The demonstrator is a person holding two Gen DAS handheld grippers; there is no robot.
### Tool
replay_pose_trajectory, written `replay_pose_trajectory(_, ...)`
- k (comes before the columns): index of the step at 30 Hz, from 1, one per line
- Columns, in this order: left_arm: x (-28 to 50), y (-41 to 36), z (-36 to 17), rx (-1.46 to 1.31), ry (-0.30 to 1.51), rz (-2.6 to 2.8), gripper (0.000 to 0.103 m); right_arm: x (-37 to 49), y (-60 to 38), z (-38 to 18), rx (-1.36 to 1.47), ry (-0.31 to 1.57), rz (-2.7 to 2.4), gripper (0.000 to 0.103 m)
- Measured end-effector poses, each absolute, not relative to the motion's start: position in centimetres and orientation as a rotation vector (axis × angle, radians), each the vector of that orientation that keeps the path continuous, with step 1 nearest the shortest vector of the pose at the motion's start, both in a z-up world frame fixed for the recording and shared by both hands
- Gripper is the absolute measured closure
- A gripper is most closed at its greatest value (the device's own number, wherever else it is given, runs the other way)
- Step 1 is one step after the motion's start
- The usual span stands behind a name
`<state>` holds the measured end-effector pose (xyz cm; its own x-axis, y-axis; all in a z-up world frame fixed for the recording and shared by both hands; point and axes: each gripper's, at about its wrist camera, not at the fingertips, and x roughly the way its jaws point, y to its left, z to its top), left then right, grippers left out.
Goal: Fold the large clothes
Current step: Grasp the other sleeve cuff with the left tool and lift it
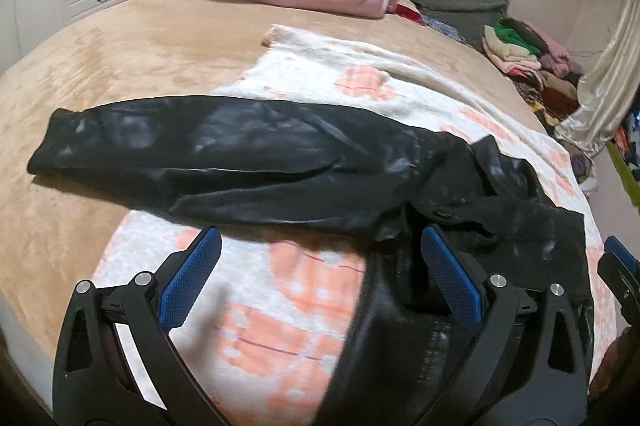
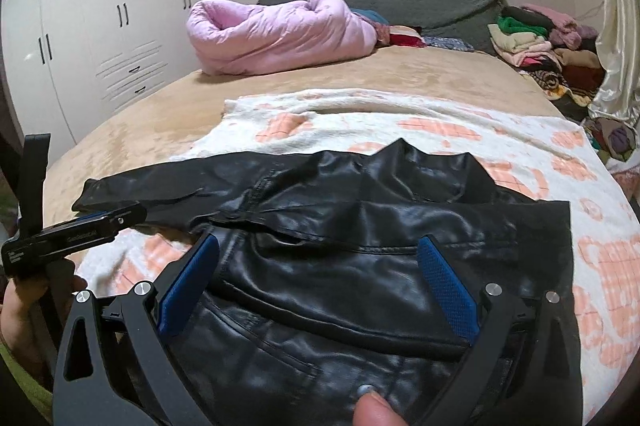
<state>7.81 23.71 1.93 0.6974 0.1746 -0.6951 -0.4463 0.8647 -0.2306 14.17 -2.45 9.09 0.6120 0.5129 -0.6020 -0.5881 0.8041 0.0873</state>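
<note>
Jacket [image 2: 340,266] lies flat on blanket [image 2: 520,153] — both grippers, left [image 1: 320,286] & right [image 2: 318,290], gape empty. Better grab far-left sleeve [image 1: 140,141] by cuff, fold inward w/o dragging.

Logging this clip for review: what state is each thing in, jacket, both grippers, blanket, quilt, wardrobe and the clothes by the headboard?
Black leather jacket: partly folded, one sleeve stretched out flat.
Left gripper: open, empty, over the jacket's edge.
Right gripper: open, empty, over the jacket body.
Patterned blanket: spread under the jacket.
Pink quilt: bundled up.
Wardrobe: doors shut.
Clothes pile: loosely heaped.
</note>
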Motion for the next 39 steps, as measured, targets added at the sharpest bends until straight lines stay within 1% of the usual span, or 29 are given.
replay_pose_trajectory(18, 5.5, 29.6, 1.5, -0.496, 0.671, 0.506, 0.009, 13.8, 4.7, 8.9, -0.175, 0.676, 0.715, 0.004)
replay_pose_trajectory(39, 2.6, 38.2, -1.4, -0.803, 0.606, 0.651, 0.009, 12.6, 11.2, 7.3, -0.235, 0.713, 0.83, 0.004)
